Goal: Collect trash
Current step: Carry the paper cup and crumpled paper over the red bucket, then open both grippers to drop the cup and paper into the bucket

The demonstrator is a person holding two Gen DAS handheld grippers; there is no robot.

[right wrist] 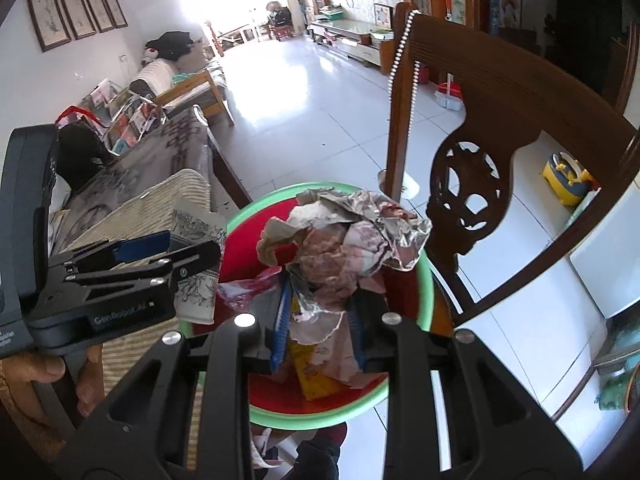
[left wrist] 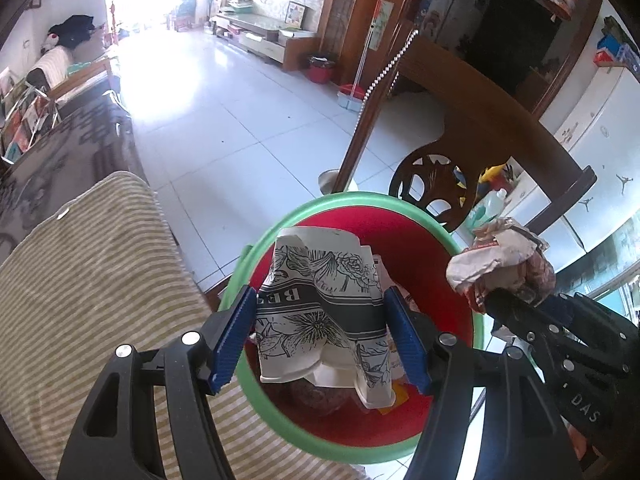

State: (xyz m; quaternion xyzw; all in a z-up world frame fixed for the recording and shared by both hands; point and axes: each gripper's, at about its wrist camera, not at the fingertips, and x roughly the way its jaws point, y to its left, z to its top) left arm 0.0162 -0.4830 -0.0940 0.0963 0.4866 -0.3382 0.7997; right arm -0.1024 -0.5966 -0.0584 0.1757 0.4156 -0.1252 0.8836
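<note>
Left claw (left wrist: 320, 336) pinching crushed paper cup (left wrist: 320, 304) over the red bin (left wrist: 460, 280) | right claw (right wrist: 318, 330) clamped on crumpled wrapper wad (right wrist: 344, 236), same bin | tip: centre both inside the green rim (left wrist: 264, 408), then release.

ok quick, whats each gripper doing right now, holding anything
Left gripper: closed on the crushed paper cup, over the bin.
Right gripper: closed on the crumpled wrapper wad, over the same bin.

Both hand-held grippers, left (left wrist: 322, 336) and right (right wrist: 318, 330), point downward, jaws clamped.
</note>
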